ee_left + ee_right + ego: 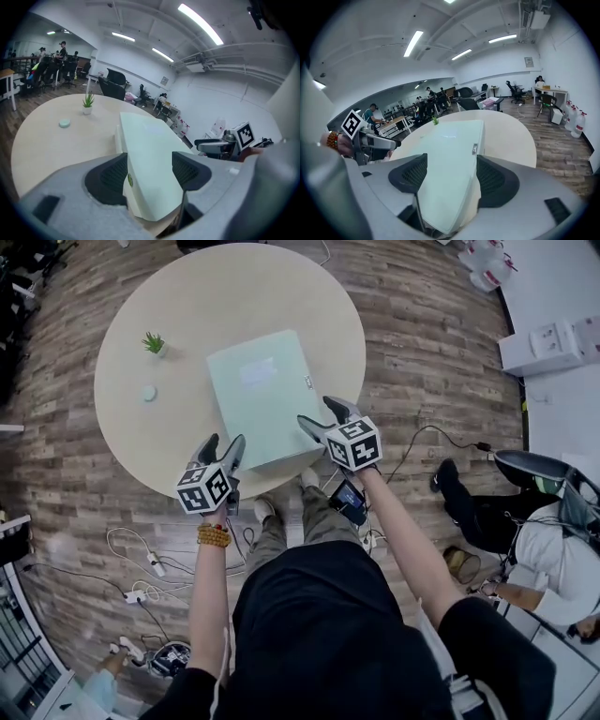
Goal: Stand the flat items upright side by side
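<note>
Fingers (105, 177), dark and ribbed, clamp smooth pale-green binder (262, 395).

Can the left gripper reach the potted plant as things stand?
Probably not yet: the left gripper has the green binder between its jaws. Otherwise the way to the potted plant looks free, with only a small disc nearby on the table.

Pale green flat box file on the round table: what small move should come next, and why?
Probably raise its near edge to tip it upright. The pale green flat box file lies nearly flat on the round beige table, and the left claw and right claw each appear to clamp a near corner.
</note>
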